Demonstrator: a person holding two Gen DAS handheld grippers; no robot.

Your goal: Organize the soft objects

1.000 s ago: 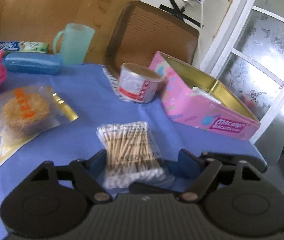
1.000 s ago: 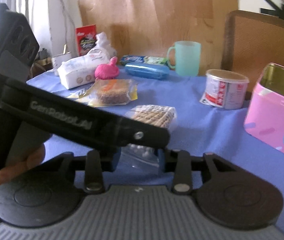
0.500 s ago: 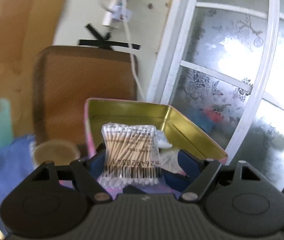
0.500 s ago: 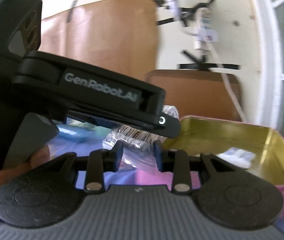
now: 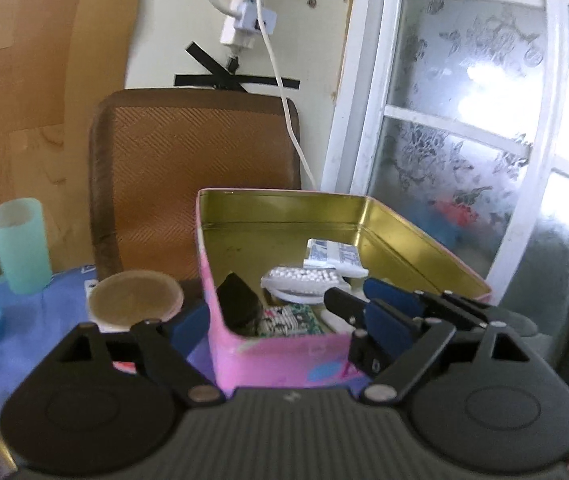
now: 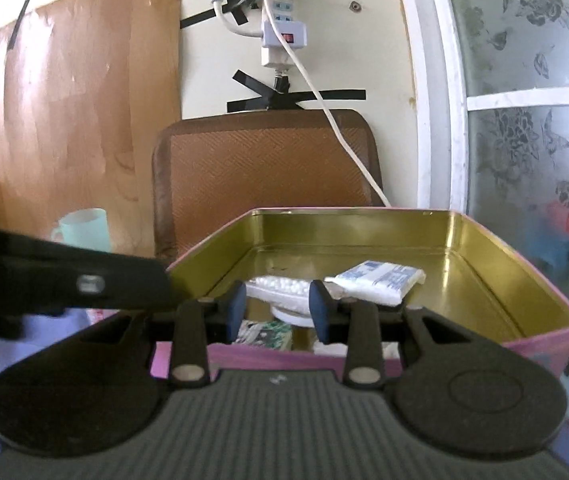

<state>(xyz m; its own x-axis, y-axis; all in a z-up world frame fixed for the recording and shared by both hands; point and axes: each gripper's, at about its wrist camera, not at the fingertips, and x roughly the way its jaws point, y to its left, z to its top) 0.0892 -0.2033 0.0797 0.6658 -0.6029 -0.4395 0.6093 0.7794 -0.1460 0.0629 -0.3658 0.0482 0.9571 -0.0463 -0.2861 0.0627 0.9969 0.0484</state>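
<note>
**Mia:** Where did the bag of cotton swabs [image 5: 304, 280] go?

**Ben:** It lies inside the pink tin [image 5: 284, 354] now. A second ago it was on the blue cloth [image 5: 24, 320], with the left tongs [image 5: 280, 316] around it. Half a second ago those tongs held it over the tin.

**Mia:** Do the left tongs hold it now?

**Ben:** No. Their fingers are spread wide, one on each side of the tin's near corner, and nothing is between them. They let the bag drop in.

**Mia:** And the right tongs [image 6: 278, 310]?

**Ben:** They are partly open, right at the tin's near wall. The swabs show just past the blue tips. The pictures do not show the tips squeezing anything.

**Mia:** What else is in there?

**Ben:** A white packet [image 6: 376, 286] near the back, and a small green pack [image 5: 288, 320] by the front wall.

**Mia:** So that one is done?

**Ben:** It looks so. The next job is probably another soft thing from the table.
</note>
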